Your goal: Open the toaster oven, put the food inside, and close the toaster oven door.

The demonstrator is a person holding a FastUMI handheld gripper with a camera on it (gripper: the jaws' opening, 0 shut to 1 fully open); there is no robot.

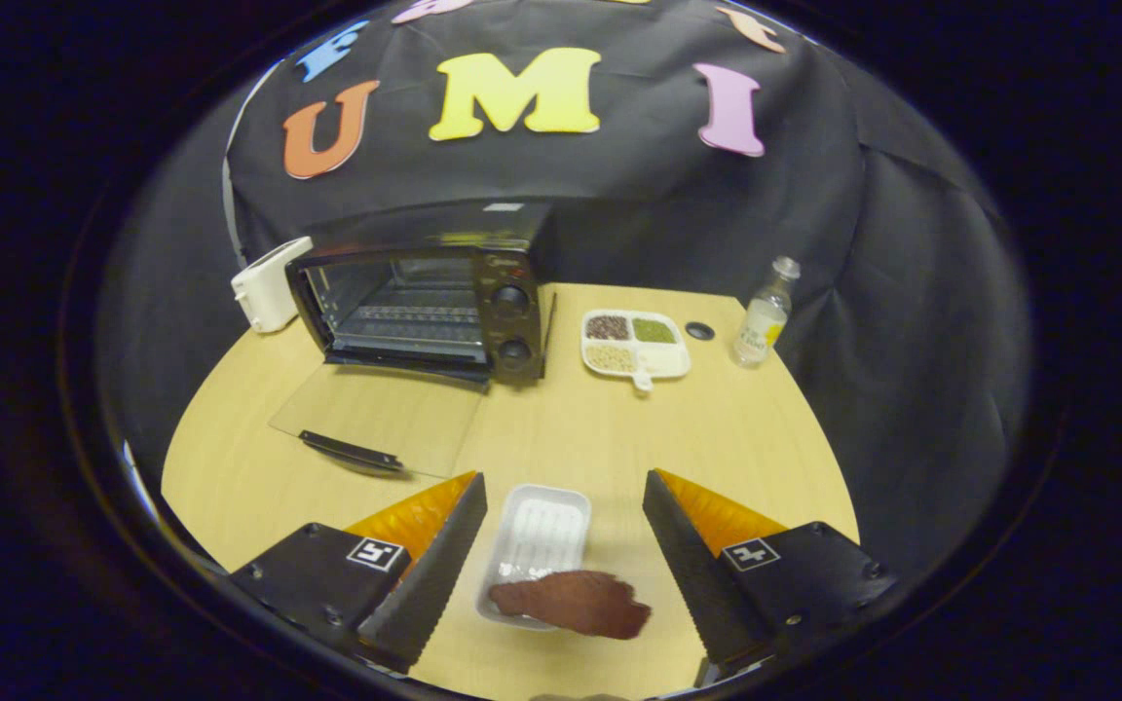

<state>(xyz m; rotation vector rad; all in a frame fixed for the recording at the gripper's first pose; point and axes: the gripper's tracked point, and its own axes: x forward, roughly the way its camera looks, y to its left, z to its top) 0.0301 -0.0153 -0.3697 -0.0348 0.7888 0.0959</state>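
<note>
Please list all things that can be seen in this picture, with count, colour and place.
table: 1, light wood, under everything.
oven: 1, black, far end of the table, its glass door open and lying flat.
white box: 1, beside the oven, against the wall.
dish: 1, white, four compartments with grains, on the oven's knob side.
black disc: 1, between dish and bottle.
bottle: 1, clear, beyond the dish.
tray: 1, white, between the fingers.
food: 1 brown slice, on the tray's near end, overhanging it.
tongs: 1, open, fingers either side of the tray.
</note>
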